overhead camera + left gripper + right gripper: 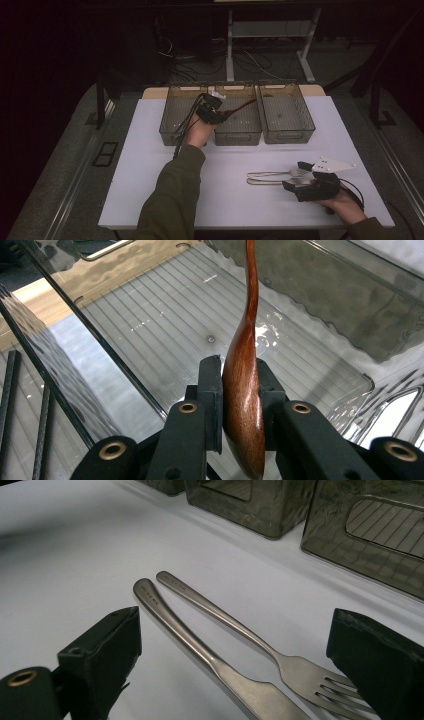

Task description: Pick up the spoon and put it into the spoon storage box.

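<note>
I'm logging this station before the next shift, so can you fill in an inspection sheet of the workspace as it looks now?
Surface: white table top, bare apart from cutlery.
Job's things: three clear bins in a row at the far edge; wooden spoon held over the middle bin; metal fork and knife lying side by side near the right hand.
Clutter: nothing seen.
Grippers: left claw shut on the spoon; right claw open, straddling the fork and knife.
Cables: one trails from each claw along the forearm.
Surroundings: dark floor, desk legs and loose wires behind the table.
</note>
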Motion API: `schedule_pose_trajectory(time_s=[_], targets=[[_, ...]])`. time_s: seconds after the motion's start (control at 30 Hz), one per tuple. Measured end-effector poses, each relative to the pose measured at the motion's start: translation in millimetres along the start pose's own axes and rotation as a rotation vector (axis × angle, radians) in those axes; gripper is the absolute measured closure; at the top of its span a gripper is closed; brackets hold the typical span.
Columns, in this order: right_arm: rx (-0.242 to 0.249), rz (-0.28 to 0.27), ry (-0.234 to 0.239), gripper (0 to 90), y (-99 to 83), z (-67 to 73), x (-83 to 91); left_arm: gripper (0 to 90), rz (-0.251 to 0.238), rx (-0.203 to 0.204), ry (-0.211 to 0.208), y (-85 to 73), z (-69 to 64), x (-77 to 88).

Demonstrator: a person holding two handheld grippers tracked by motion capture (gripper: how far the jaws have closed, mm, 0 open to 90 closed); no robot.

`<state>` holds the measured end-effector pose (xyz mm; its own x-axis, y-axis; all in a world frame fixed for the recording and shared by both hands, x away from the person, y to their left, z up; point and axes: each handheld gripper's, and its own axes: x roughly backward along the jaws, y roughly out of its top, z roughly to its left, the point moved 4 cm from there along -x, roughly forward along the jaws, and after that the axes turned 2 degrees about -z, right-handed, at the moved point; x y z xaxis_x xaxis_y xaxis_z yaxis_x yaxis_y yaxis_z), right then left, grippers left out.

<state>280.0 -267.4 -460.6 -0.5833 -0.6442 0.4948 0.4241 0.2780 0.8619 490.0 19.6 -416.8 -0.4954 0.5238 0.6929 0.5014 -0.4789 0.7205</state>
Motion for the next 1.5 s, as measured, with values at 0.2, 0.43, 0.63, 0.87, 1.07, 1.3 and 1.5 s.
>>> schedule_pose_trajectory(time_s=[0.2, 0.43, 0.63, 0.87, 1.07, 1.3, 1.5], targets=[[0.002, 0.0, 0.0, 6.9, 0.0, 0.1, -0.2, 69.7, -0.016, 0.011, -0.008, 1.3, 0.7, 2.1], [0.002, 0.001, -0.001, 6.9, -0.1, -0.1, -0.3, 63.3, -0.048, 0.011, -0.032, 4.0, -0.9, 8.5], [-0.002, 0.003, -0.001, 6.9, -0.1, -0.5, -0.6, 55.3, -0.089, -0.004, -0.081, 7.4, -3.1, 19.2], [-0.007, 0.004, -0.001, 6.9, 0.6, -1.2, -1.4, 46.3, -0.137, -0.037, -0.124, 10.9, -10.5, 31.6], [-0.007, 0.005, 0.001, 6.9, 0.3, -1.1, -1.0, 39.3, -0.157, -0.078, -0.151, 10.6, -19.0, 44.6], [-0.005, 0.003, -0.001, 6.9, 0.5, -0.7, -0.3, 35.5, -0.161, -0.109, -0.177, 5.5, -29.7, 52.9], [-0.005, 0.005, -0.002, 6.9, 0.1, -0.6, -0.2, 34.9, -0.174, -0.115, -0.192, -1.4, -34.6, 59.6]])
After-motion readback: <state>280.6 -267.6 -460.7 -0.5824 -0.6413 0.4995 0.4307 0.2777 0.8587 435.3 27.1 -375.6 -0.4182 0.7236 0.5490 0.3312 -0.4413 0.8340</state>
